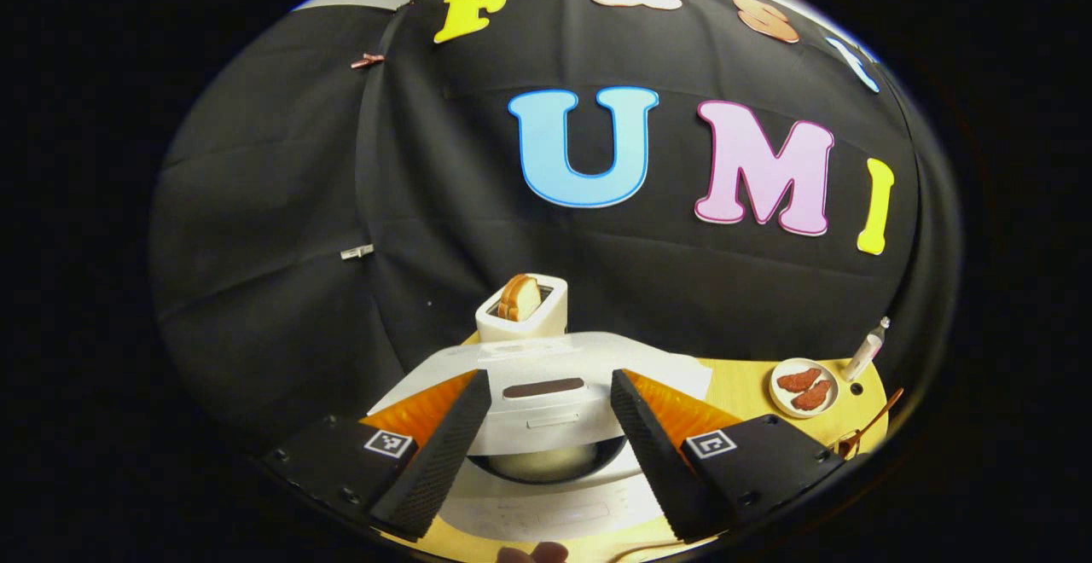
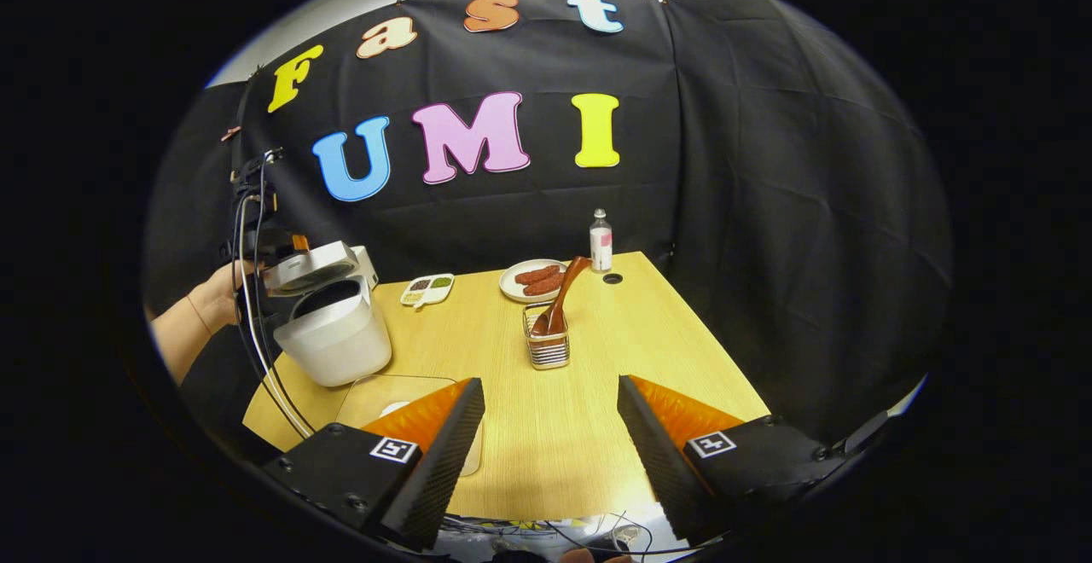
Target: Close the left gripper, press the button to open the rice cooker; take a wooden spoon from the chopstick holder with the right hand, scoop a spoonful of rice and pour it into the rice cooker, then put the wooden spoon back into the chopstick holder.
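The white rice cooker (image 1: pixel 546 507) sits right under my left gripper (image 1: pixel 550 384), which is open. Its fingers straddle the raised lid (image 1: pixel 546 358) without touching it, and the inner pot (image 1: pixel 546 461) shows below. In the right gripper view the rice cooker (image 2: pixel 328 333) stands at the table's left with its lid tilted up. The brown wooden spoon (image 2: pixel 559 298) leans in the wire chopstick holder (image 2: pixel 548 348) at mid-table. My right gripper (image 2: pixel 550 385) is open and holds nothing above the near table edge. A clear glass bowl (image 2: pixel 401 397) with something white inside lies partly behind its left finger.
A toaster (image 1: pixel 522 307) with bread stands behind the cooker. A plate of sausages (image 2: pixel 536 280), a small bottle (image 2: pixel 601 240) and a divided condiment dish (image 2: pixel 426 288) line the far side of the wooden table (image 2: pixel 597 426). A person's hand (image 2: pixel 213 303) and cables (image 2: pixel 264 358) are beside the cooker.
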### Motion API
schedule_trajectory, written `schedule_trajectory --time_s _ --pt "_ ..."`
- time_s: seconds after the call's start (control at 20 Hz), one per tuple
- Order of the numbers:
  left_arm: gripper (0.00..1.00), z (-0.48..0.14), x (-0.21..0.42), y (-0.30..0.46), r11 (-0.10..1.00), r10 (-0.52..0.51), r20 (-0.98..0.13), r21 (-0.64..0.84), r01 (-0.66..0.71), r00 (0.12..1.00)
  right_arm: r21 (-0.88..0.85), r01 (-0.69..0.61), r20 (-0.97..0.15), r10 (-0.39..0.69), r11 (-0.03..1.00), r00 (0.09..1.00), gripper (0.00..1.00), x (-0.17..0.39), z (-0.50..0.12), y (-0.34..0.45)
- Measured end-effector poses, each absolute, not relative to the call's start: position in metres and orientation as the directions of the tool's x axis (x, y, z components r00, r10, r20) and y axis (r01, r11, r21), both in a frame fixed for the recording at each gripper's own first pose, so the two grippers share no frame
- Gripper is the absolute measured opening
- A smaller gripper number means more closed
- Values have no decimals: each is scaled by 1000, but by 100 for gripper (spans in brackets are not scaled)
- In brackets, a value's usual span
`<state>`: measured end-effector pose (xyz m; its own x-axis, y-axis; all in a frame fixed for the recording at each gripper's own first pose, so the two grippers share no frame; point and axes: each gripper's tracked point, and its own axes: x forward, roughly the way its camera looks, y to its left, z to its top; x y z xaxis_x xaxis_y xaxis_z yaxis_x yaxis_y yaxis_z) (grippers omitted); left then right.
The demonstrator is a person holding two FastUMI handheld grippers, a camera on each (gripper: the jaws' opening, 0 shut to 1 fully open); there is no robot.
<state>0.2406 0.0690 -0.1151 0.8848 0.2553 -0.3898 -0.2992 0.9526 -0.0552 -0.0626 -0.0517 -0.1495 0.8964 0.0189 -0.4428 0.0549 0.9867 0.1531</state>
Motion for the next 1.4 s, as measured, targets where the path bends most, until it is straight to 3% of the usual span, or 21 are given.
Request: schedule_trajectory --time_s 0.4,0.8,1.25,1.4 --pt "100 -163 226 53 946 187 -531 -128 -296 827 169 56 -443 25 984 896 99 -66 -152 -49" --pt "100 -214 227 46 949 225 -610 -38 -312 759 181 59 -452 29 982 891 99 -74 -156 -48" --pt "100 -215 230 44 964 209 -585 -9 -265 783 173 48 -438 33 984 898 98 -74 -154 -50" --pt "100 -201 229 37 973 152 -549 -63 -221 822 193 40 -429 48 980 902 99 -70 -149 -46"
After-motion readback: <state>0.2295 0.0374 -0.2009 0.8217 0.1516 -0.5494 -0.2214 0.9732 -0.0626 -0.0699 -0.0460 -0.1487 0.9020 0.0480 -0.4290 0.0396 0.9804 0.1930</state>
